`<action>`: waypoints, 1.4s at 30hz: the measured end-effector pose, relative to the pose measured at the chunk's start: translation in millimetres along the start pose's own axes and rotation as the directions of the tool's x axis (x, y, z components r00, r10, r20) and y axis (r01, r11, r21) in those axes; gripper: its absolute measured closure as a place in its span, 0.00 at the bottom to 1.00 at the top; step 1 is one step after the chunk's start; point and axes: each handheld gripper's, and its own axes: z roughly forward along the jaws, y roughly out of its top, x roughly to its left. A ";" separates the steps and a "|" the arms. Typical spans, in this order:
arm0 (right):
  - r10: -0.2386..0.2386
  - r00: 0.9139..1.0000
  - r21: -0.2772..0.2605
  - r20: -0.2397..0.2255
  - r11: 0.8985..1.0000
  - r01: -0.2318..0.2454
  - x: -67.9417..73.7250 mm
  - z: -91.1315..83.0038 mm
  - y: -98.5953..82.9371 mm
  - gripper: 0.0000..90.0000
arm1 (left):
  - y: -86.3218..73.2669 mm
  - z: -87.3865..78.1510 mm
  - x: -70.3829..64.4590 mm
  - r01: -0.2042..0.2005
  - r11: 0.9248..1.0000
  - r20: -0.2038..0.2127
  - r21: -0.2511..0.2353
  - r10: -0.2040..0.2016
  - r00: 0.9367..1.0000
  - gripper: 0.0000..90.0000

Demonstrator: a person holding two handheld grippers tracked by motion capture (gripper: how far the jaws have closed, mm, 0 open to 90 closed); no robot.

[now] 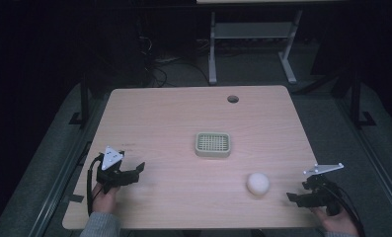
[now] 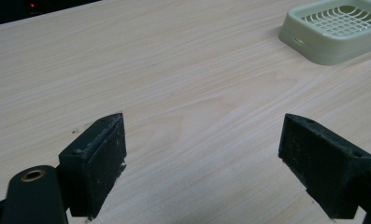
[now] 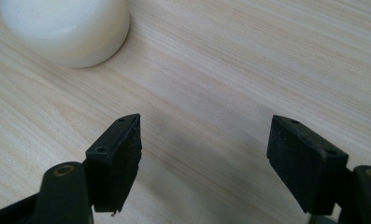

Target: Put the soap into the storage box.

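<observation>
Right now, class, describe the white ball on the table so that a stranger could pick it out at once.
Start at the pale wooden table and find the green slatted tray near its middle. Nearer the person and a little to the right lies the white ball, close to the right gripper. It is the one round, plain white thing there.

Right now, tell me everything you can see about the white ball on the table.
The white ball is smooth, matte and plain, with no markings. It rests on the wooden table near the front edge, nearer the person than the green tray and apart from it. Nothing grips or touches it; the right gripper sits open beside it.
</observation>
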 end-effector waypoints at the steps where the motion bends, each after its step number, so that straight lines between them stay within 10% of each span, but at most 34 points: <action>1: -0.006 1.000 0.001 -0.001 1.000 0.006 0.3 0.5 0.4 0.29 | 0.1 0.2 -0.3 0.000 1.000 -0.001 0.001 0.000 1.000 0.16; 42: -0.108 0.994 0.060 -0.015 0.992 0.109 24.4 -9.4 34.7 0.27 | 0.7 -2.8 0.6 -0.002 1.000 -0.002 -0.010 0.002 1.000 0.16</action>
